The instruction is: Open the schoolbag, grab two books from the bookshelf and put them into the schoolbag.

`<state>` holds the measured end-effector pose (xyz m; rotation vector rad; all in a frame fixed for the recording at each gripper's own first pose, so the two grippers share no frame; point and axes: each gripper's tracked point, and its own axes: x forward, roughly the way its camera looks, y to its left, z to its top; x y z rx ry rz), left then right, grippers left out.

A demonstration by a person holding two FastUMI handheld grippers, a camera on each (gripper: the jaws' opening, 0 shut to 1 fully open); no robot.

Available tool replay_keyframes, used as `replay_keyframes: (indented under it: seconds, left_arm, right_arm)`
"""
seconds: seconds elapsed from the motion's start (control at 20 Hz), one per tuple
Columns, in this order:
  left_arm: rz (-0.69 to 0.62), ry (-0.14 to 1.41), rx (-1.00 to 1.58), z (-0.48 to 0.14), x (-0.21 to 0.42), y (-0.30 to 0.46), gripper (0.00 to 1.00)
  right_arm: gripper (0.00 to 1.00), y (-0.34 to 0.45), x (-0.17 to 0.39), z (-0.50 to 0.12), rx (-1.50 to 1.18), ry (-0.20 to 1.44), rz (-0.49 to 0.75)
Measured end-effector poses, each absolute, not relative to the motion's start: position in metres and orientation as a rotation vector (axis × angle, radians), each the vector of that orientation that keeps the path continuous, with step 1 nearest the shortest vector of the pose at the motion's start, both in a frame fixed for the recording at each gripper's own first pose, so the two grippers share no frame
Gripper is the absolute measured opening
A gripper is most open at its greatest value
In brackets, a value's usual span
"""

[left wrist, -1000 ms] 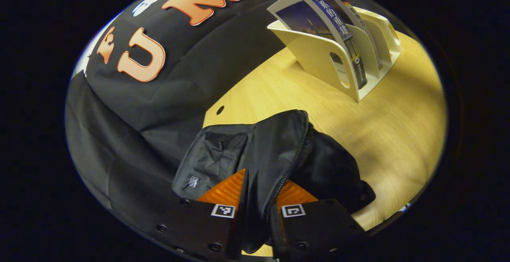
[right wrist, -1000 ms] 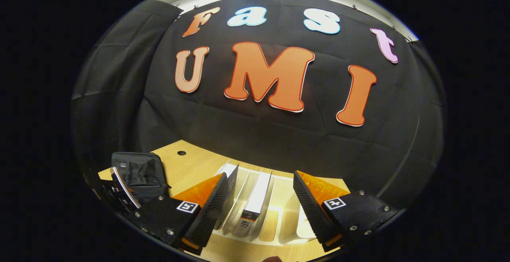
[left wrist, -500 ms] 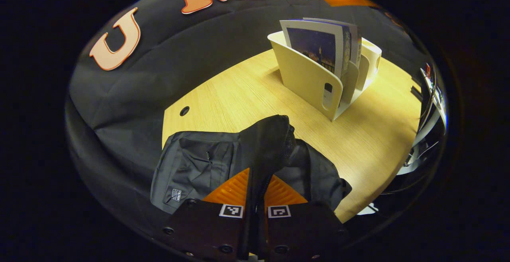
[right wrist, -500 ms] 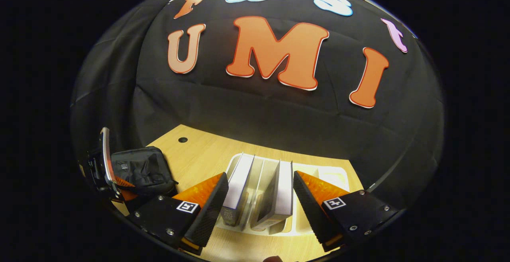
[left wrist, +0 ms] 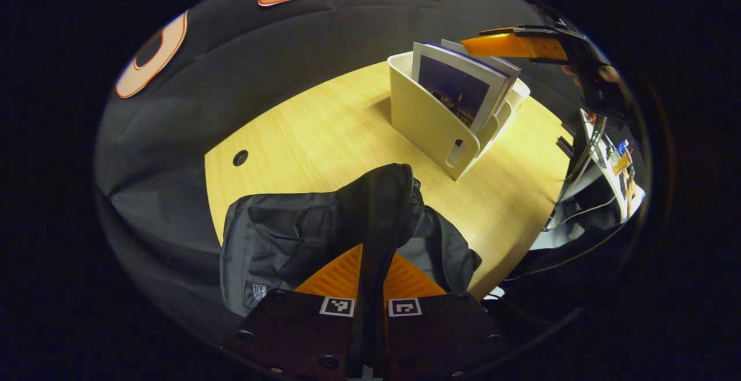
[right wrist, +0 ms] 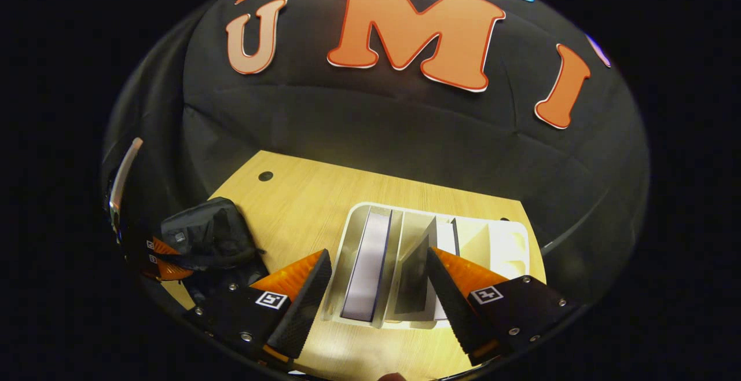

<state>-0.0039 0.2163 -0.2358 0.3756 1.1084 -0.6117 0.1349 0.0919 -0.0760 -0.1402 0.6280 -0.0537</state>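
Since a second ago our right tool (right wrist: 376, 288) has swung forward over the bookshelf (right wrist: 503, 248), so both books now sit between its wide-spread fingers, which hold nothing; the left tool (left wrist: 370, 277) has stayed clamped on the schoolbag (left wrist: 301, 236), both pads pressed on the raised zipper edge of the flap. The schoolbag lies slumped at the near left of the wooden surface (left wrist: 324, 132), well apart from the cream bookshelf, which stands toward the far right. We judge the bag soft and limp: the fabric sags wherever it is not pinched, so the mouth will need holding up while a book goes in. The books look thin, stiff and light, with glossy covers that may slip; we would take each by its top edge, pads flat on both covers. The left book (right wrist: 367, 265) stands upright in the first slot, and the right book (right wrist: 431, 253) leans in the next. Only the right gripper view looks down into the slots and shows the books' spacing. The left gripper view gives instead the near book's dark photo cover, the bag's zipper teeth and the right tool hovering above the shelf.
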Motion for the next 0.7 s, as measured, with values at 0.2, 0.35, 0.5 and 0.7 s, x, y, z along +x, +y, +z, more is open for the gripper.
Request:
replay_keyframes:
  seconds: [0.2,0.35,0.5,0.7]
  left_arm:
    - [-0.69,1.119,0.392,-0.222,0.009,0.223,0.06]
    - [-0.718,1.101,0.428,-0.216,0.017,0.231,0.06]
    - [-0.734,1.109,0.426,-0.217,0.018,0.233,0.06]
    - [-0.749,1.116,0.416,-0.22,0.02,0.233,0.06]
  right_arm:
    - [0.99,0.095,0.144,-0.092,-0.125,0.764,-0.075]
    - [0.95,0.106,0.147,-0.114,-0.065,0.893,-0.069]
    - [0.89,0.103,0.151,-0.131,-0.054,1.004,-0.078]
    - [0.76,0.091,0.153,-0.149,-0.036,1.136,-0.104]
